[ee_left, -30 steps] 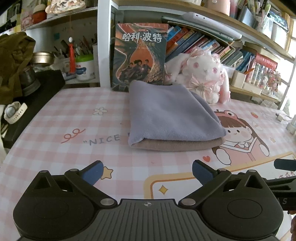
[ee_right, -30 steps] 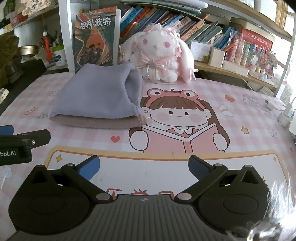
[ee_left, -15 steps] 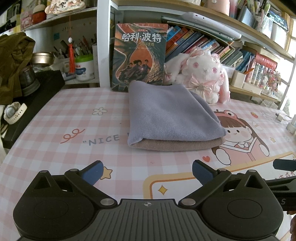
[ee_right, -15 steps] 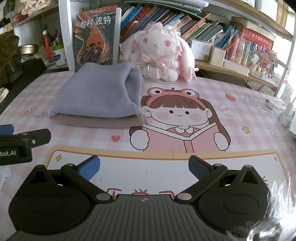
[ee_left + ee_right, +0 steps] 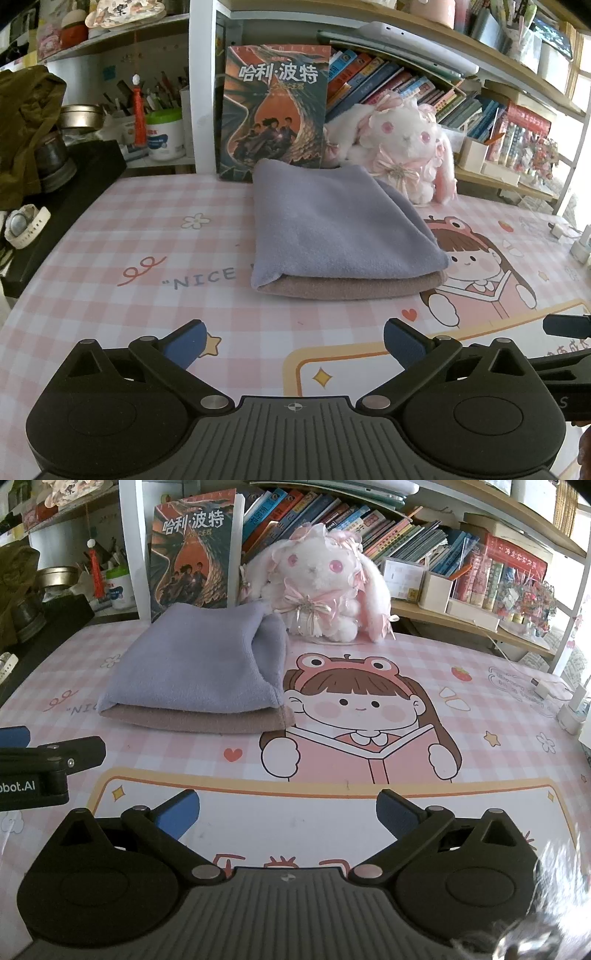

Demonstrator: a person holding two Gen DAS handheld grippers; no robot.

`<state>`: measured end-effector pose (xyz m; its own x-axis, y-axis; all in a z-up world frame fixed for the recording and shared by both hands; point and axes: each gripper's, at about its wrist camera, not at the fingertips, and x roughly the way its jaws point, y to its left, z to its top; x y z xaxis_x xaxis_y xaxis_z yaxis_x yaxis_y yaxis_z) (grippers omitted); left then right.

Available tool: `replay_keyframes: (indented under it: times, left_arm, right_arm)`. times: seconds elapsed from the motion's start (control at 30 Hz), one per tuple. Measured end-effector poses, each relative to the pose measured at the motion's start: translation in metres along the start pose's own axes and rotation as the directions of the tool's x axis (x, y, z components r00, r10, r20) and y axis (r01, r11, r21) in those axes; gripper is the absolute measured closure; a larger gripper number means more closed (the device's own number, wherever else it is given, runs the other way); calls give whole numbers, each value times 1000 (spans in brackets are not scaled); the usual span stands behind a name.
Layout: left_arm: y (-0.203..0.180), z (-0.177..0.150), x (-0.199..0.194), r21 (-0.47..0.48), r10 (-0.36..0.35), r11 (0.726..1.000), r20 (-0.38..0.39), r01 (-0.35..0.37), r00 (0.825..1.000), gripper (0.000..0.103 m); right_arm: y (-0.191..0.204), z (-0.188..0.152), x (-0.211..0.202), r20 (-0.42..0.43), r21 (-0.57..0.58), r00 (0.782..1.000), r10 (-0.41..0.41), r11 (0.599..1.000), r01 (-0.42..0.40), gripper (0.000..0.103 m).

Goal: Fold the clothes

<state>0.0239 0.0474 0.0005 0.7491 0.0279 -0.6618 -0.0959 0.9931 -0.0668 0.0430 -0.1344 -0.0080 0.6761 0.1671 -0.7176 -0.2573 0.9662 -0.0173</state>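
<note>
On the far left shelf a white plastic tub with a green lid (image 5: 165, 136) stands beside a cluster of pens and brushes whose holder is hidden; a metal bowl (image 5: 80, 115) sits further left, its contents out of sight.

The left gripper (image 5: 293, 345) hangs above the pink checked cartoon-print table mat (image 5: 155, 236) with its blue-padded fingers (image 5: 184, 341) spread wide apart, holding and touching nothing. The right gripper (image 5: 288, 812) hangs just beside it on the right, its blue fingers (image 5: 397, 814) equally wide apart and empty, over the near edge of the mat.

The folded lavender fleece cloth (image 5: 338, 229) lies flat on top of a folded beige fleece cloth (image 5: 351, 288), the two forming one neat stack in the middle of the mat, well beyond both grippers. The stack's long axis runs near to far; its rounded folded edge faces the grippers. Its far end sits close to an upright dragon-cover book (image 5: 275, 110) and a white plush rabbit with pink bows (image 5: 321, 587).
</note>
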Motion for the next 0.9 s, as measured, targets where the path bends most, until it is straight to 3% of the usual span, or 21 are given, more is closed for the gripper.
replay_keyframes:
  times: [0.9]
  left_arm:
    - [-3, 0, 0, 3, 11, 1000, 0, -11, 1000, 0]
  right_arm:
    - [2, 0, 0, 8, -14, 1000, 8, 1000, -8, 0]
